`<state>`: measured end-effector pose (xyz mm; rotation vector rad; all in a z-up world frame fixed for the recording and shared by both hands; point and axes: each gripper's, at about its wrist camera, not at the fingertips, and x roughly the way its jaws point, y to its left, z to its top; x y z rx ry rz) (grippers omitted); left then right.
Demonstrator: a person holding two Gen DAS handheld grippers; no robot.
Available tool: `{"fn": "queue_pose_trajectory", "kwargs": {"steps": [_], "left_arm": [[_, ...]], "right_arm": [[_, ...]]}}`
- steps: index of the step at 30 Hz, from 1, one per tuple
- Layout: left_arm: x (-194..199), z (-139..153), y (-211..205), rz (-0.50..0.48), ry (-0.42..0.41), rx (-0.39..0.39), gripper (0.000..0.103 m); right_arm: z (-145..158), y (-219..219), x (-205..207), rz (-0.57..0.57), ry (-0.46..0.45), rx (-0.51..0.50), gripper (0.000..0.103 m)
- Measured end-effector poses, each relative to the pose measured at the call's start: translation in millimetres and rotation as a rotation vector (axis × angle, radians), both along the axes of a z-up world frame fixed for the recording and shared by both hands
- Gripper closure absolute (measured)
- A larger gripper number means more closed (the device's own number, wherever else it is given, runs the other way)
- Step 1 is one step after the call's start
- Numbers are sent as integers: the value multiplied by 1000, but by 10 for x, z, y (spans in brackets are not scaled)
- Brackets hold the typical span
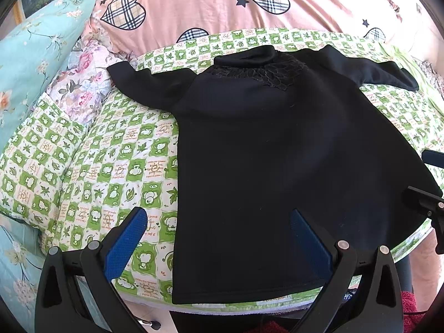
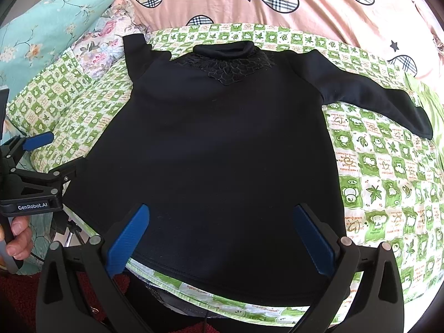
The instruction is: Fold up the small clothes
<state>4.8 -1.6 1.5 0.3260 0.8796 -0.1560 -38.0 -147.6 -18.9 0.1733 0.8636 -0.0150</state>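
Observation:
A small black long-sleeved top [image 1: 263, 152] with a lace yoke and high collar lies flat, face up, on a green-checked quilt [image 1: 111, 166], both sleeves spread outward. It also shows in the right wrist view [image 2: 222, 152]. My left gripper [image 1: 219, 222] is open and empty, hovering over the hem's left corner. My right gripper [image 2: 222, 219] is open and empty, hovering over the hem's middle. The left gripper [image 2: 52, 152] also shows at the left edge of the right wrist view, and the right gripper's fingers [image 1: 421, 194] at the right edge of the left wrist view.
A pink duvet with plaid hearts [image 1: 208, 8] lies behind the quilt. A teal floral pillow [image 1: 33, 55] and a floral cloth [image 1: 83, 83] lie at the left. The quilt's front edge [image 2: 249, 308] is just below the hem. A red rug [image 1: 410, 305] shows below.

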Motion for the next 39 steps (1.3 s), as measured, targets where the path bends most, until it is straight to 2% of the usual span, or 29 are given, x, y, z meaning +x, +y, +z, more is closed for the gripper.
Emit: {"fn": "queue_pose_trajectory", "kwargs": {"steps": [18, 30, 39], "left_arm": [[-9, -11, 10, -2, 29, -42, 0], [40, -45, 13, -5, 12, -6, 0], [119, -107, -8, -12, 46, 0, 0]], "right_arm": [[-25, -12, -14, -10, -3, 13, 0], [-53, -51, 14, -20, -5, 35, 0], [-101, -90, 55, -28, 2, 52, 0]]}}
